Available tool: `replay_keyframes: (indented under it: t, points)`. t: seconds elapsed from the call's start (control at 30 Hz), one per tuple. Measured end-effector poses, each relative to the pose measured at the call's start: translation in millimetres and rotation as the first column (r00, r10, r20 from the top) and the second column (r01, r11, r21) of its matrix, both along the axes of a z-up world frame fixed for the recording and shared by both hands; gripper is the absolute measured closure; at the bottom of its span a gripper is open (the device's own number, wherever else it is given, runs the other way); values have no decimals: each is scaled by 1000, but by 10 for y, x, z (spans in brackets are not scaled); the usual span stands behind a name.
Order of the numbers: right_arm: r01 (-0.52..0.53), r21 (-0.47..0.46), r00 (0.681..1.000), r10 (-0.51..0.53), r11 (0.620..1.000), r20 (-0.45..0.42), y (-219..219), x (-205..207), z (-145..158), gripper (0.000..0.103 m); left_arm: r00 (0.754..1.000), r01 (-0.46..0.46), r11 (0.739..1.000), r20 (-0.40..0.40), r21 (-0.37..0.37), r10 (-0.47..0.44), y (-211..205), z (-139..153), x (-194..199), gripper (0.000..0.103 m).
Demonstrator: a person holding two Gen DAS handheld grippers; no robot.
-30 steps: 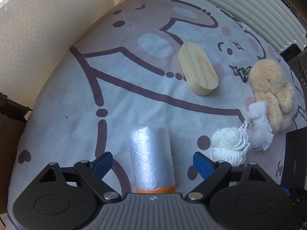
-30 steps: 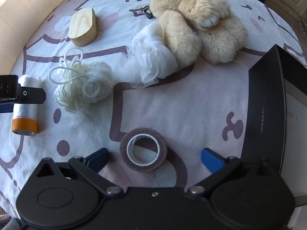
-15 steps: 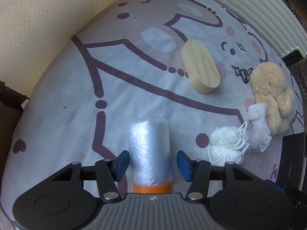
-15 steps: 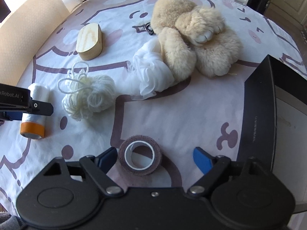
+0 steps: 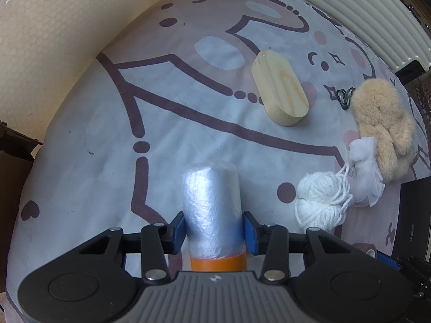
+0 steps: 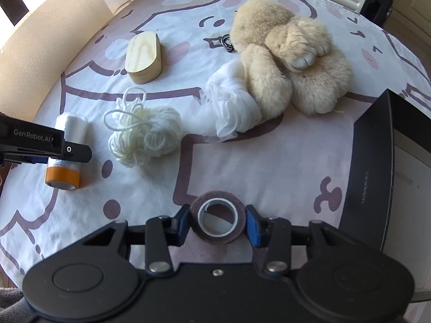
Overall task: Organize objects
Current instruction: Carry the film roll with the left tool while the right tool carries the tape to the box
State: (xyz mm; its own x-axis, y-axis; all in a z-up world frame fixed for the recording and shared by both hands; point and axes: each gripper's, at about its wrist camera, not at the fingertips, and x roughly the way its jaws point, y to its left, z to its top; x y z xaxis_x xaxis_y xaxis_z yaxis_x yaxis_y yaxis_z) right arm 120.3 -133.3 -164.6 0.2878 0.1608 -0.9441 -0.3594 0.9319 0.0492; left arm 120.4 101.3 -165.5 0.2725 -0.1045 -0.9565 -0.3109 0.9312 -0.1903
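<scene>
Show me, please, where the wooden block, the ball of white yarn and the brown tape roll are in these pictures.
wooden block [image 5: 280, 91], left wrist view, on its flat top face.
ball of white yarn [image 6: 145, 137], right wrist view, on the wound middle.
brown tape roll [image 6: 218, 235], right wrist view, on its brown near rim.

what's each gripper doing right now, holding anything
left gripper: shut on the plastic film roll.
right gripper: jaws closing around the brown tape roll, pads touching its sides.

The tabletop [image 6: 269, 161] is covered by a white cloth printed with brown cartoon outlines. A ribbed white radiator [image 5: 336, 13] is seen behind it.
</scene>
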Motion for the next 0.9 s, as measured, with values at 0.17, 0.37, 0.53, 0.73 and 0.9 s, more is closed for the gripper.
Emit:
replay_keyframes:
  t: [0.17,0.37,0.53,0.73,0.9]
  points:
    - [21,0,1000,-21,1000,14,-19,6,43,59,1000,1,1000,4,-11,-1,-11,26,-16,60]
    - [13,9,999,-13,1000,33,9,-42,125,59,999,19,1000,40,2,-19,-44,168,-69,60]
    - [11,13,997,-12,1000,76,34,-117,276,59,996,37,999,86,29,-40,-70,354,-156,60]
    - [17,20,991,-19,1000,132,64,-227,512,59,988,60,997,137,58,-67,-136,579,-302,60]
    - [25,15,983,-27,1000,181,58,-334,695,59,979,74,993,185,88,-90,-169,805,-436,60]
